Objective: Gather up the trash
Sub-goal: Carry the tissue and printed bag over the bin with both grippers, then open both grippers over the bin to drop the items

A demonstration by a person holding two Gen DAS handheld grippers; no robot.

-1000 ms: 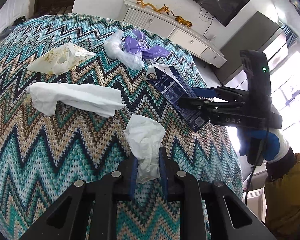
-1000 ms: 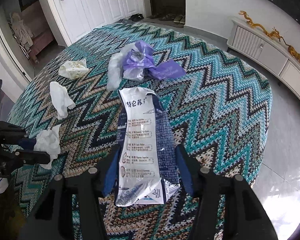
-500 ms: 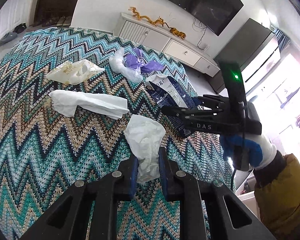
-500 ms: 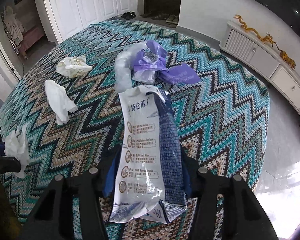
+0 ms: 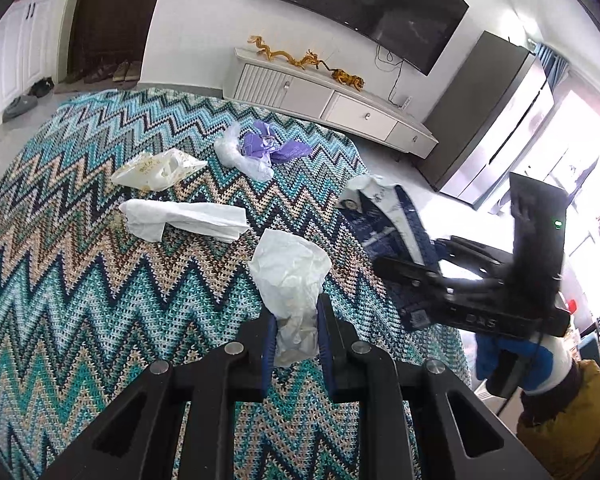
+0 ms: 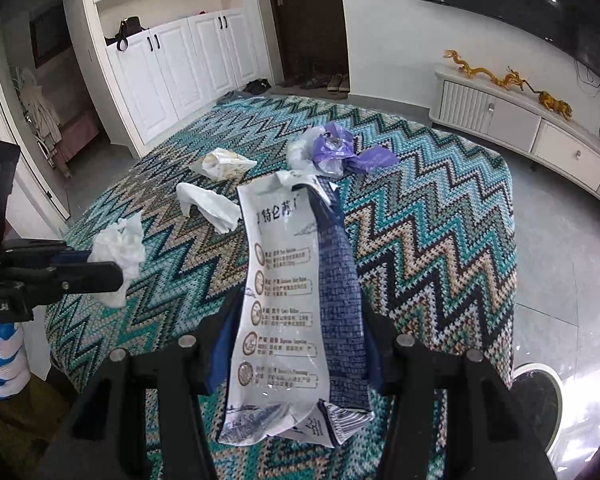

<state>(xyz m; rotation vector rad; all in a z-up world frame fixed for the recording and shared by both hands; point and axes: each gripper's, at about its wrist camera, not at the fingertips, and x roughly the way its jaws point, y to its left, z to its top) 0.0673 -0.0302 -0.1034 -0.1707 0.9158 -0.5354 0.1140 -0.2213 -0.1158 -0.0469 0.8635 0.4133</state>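
**Two grippers, two pieces of trash lifted over zigzag cloth**

The left gripper (image 5: 294, 334) pinches a crumpled white tissue (image 5: 290, 276) between its narrow jaws, the paper standing up ahead of the fingertips. The right gripper (image 6: 294, 344) clamps a flattened blue-and-white carton (image 6: 296, 292), which runs forward well beyond its jaws. On the zigzag tablecloth (image 5: 80, 280), ahead of both jaws, lie a long white tissue (image 5: 184, 220), a yellowish plastic bag (image 5: 156, 166) and a purple-and-clear bag bundle (image 5: 260, 150).

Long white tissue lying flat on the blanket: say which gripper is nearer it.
Left. The left gripper is just beside the long white tissue; the right gripper is farther off.
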